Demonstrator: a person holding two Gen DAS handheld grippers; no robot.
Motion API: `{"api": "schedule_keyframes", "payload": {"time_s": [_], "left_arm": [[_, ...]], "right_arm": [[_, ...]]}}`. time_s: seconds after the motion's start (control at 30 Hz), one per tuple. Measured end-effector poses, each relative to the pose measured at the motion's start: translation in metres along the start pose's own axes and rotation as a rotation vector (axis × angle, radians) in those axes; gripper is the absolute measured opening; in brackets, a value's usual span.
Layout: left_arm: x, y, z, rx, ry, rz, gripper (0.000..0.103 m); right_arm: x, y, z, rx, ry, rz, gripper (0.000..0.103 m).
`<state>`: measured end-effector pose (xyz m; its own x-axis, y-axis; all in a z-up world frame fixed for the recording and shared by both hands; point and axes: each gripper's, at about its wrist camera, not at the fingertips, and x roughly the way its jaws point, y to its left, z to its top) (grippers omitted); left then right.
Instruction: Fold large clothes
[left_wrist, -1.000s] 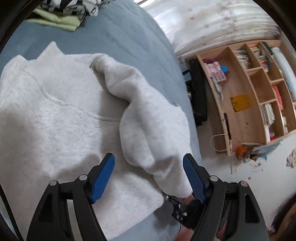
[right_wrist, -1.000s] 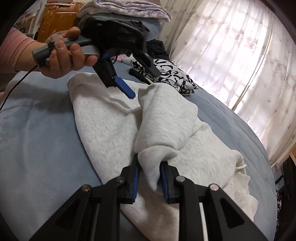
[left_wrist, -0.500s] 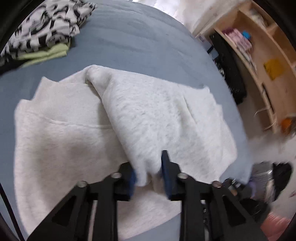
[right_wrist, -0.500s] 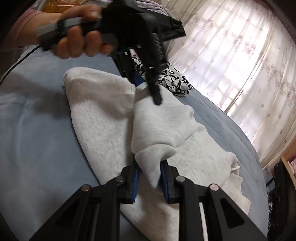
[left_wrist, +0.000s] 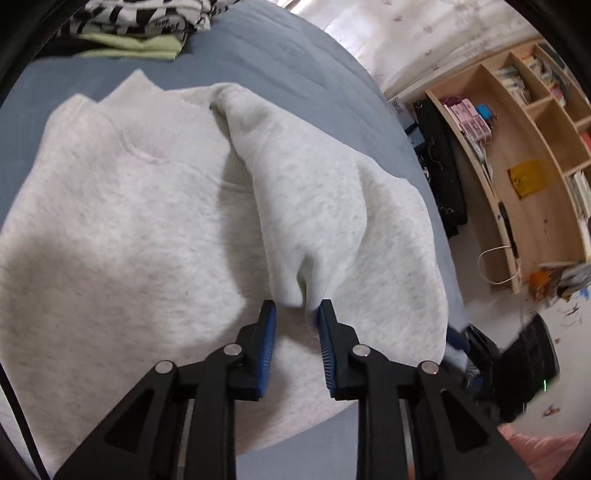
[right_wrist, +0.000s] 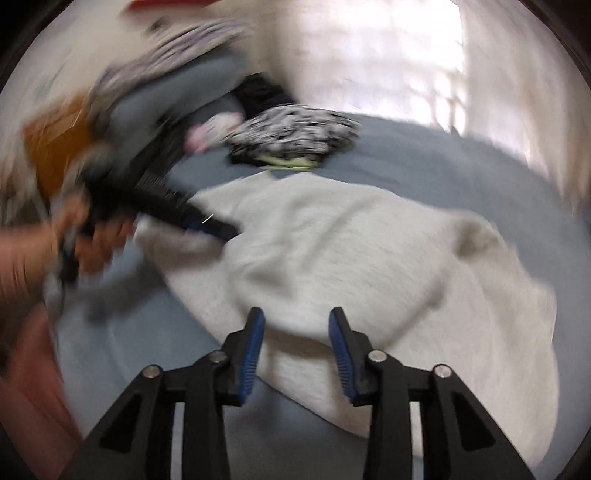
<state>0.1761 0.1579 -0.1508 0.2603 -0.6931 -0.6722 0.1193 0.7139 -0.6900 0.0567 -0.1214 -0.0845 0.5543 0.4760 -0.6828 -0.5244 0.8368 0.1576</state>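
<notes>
A pale grey sweatshirt lies spread on a blue bedspread. One sleeve is folded across its body, and the ribbed cuff ends right at the tips of my left gripper. Those jaws are opening, with only the cuff's end between the blue pads and a gap showing below it. The right wrist view is motion-blurred. In it my right gripper hangs over the sweatshirt near its edge, jaws opening with nothing pinched. The left gripper and the hand holding it appear at the left.
A pile of black-and-white patterned clothes on green ones sits at the bed's far end. Beside the bed stand a wooden bookshelf and a black bag. Bright curtains hang behind.
My left gripper closed on the sleeve's cuff, drew it across the sweatshirt, and has parted a little. My right gripper let go of the sleeve fold, rolled and lifted away.
</notes>
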Motion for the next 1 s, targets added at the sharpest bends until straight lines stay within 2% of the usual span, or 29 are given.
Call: {"api": "schedule_keyframes", "payload": {"time_s": [0.03, 0.1, 0.17, 0.23, 0.3, 0.4, 0.47, 0.57, 0.63, 0.67, 0.73, 0.77, 0.87, 0.93, 1.0], "left_arm": [[0.0, 0.002, 0.001, -0.016, 0.002, -0.021, 0.03], [-0.004, 0.006, 0.004, -0.052, -0.013, -0.079, 0.058], [-0.009, 0.009, 0.005, -0.08, -0.048, -0.124, 0.071], [-0.012, 0.008, 0.011, -0.108, -0.079, -0.189, 0.072], [-0.016, 0.015, 0.015, -0.139, -0.091, -0.239, 0.074], [0.0, 0.009, 0.023, -0.133, -0.086, -0.218, 0.074], [0.01, 0.011, 0.024, -0.131, -0.067, -0.197, 0.074], [0.033, 0.008, 0.025, -0.144, -0.067, -0.18, 0.074], [0.039, 0.001, 0.028, -0.133, -0.105, -0.163, 0.059], [0.037, -0.007, 0.031, -0.1, -0.137, -0.152, 0.034], [0.034, -0.026, 0.037, -0.046, -0.184, -0.103, 0.029], [0.031, -0.037, 0.038, -0.006, -0.211, -0.086, 0.025], [0.014, -0.063, 0.034, 0.12, -0.237, -0.029, 0.022], [0.014, -0.08, 0.018, 0.245, -0.206, 0.069, 0.02], [0.029, -0.088, 0.001, 0.337, -0.137, 0.18, 0.018]], "right_arm": [[-0.001, -0.015, 0.003, 0.086, 0.008, 0.015, 0.043], [0.0, -0.045, 0.005, 0.246, 0.013, 0.075, 0.043], [0.003, -0.076, 0.0, 0.451, 0.007, 0.162, 0.045], [0.009, -0.101, -0.006, 0.621, -0.013, 0.253, 0.047], [0.016, -0.118, -0.008, 0.74, -0.031, 0.308, 0.053], [0.028, -0.133, -0.013, 0.844, -0.057, 0.329, 0.056], [0.039, -0.139, -0.012, 0.863, -0.045, 0.307, 0.056], [0.053, -0.143, -0.014, 0.902, -0.043, 0.333, 0.056], [0.057, -0.141, -0.011, 0.886, -0.048, 0.332, 0.056], [0.056, -0.138, -0.007, 0.859, -0.047, 0.321, 0.047], [0.054, -0.13, 0.011, 0.751, -0.046, 0.251, 0.024], [0.048, -0.128, 0.022, 0.694, -0.06, 0.214, 0.02], [0.023, -0.129, 0.043, 0.593, -0.152, 0.159, 0.015], [0.016, -0.132, 0.042, 0.558, -0.133, 0.119, 0.015], [0.022, -0.128, 0.031, 0.529, -0.063, 0.069, 0.014]]}}
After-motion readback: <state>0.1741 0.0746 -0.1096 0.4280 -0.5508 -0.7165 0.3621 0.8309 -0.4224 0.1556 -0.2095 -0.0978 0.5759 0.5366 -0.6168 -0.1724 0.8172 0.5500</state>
